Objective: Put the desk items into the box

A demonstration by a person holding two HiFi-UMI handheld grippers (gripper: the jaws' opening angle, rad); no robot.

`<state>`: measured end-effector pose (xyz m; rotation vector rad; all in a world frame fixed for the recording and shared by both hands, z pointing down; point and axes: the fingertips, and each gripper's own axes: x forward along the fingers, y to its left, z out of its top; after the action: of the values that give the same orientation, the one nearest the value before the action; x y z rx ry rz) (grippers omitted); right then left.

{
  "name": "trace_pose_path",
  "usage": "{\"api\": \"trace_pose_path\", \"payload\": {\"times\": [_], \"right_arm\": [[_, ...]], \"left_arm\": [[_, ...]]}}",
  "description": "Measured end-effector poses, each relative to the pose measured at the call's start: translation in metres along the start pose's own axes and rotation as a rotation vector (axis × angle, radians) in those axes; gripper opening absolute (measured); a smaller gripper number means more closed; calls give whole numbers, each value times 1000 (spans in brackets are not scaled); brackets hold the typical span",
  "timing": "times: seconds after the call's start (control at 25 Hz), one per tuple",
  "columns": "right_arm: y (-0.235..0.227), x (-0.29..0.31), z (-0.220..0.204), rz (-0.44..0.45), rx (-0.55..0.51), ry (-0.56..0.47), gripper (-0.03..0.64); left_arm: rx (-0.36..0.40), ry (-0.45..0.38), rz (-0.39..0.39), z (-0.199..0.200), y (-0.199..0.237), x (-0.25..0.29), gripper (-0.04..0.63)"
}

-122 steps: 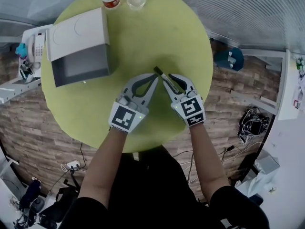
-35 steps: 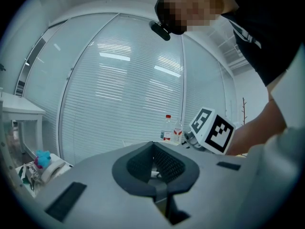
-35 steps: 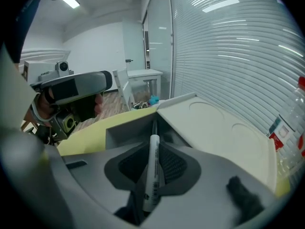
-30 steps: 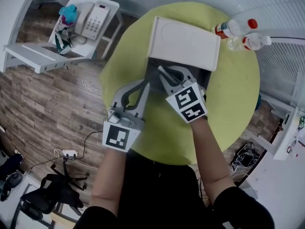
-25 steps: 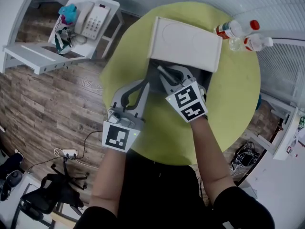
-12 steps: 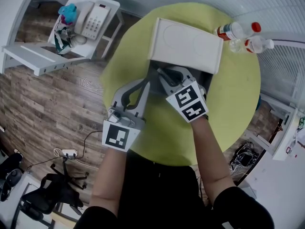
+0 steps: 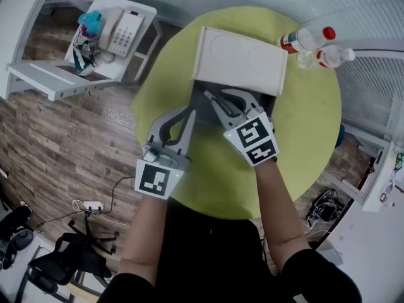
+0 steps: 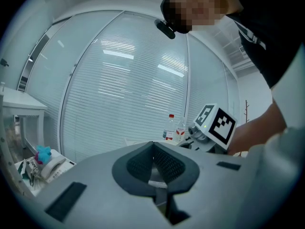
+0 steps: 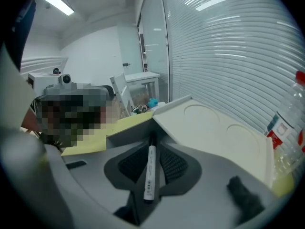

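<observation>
Right claw (image 9: 153,144): clamped on a white marker (image 9: 149,173). The marker lies lengthwise along the jaws, dark tip forward, so it can go in nose-first.
Marker position: tip at the grey mouth of the box (image 7: 240,59), not yet released. Judged to be the drop-in step.
Left claw (image 8: 153,150): jaws together, nothing between them. It hangs just left of the box mouth, probably parked clear of the right claw's path.
Box: sits on the green bench (image 7: 303,137), white panel up, opening toward the person, so a reach from the near side is enough.
Bottles (image 7: 302,40): two at the bench's far edge, beyond the box and well apart from both claws.
Off the bench: telephone (image 7: 126,29) on a side shelf (image 7: 38,81), outside the work.
Next, judged: part the jaws once the marker's body is past the lip. The risk is the marker rolling back out of the mouth.
</observation>
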<state>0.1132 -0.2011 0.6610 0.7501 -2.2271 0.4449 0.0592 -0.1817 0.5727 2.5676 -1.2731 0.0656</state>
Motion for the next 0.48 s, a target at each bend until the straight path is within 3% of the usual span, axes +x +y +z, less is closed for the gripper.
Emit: {"api": "trace_pose_path", "payload": {"times": [0.28,0.48], "right_arm": [[3,-45,11,-2,103,-128,73],[14,-93,25,-19,119,-253,51]], "left_arm": [[21,10,-9,18,-20,0,12],[36,3,-30,41,-44,-5,12]]}}
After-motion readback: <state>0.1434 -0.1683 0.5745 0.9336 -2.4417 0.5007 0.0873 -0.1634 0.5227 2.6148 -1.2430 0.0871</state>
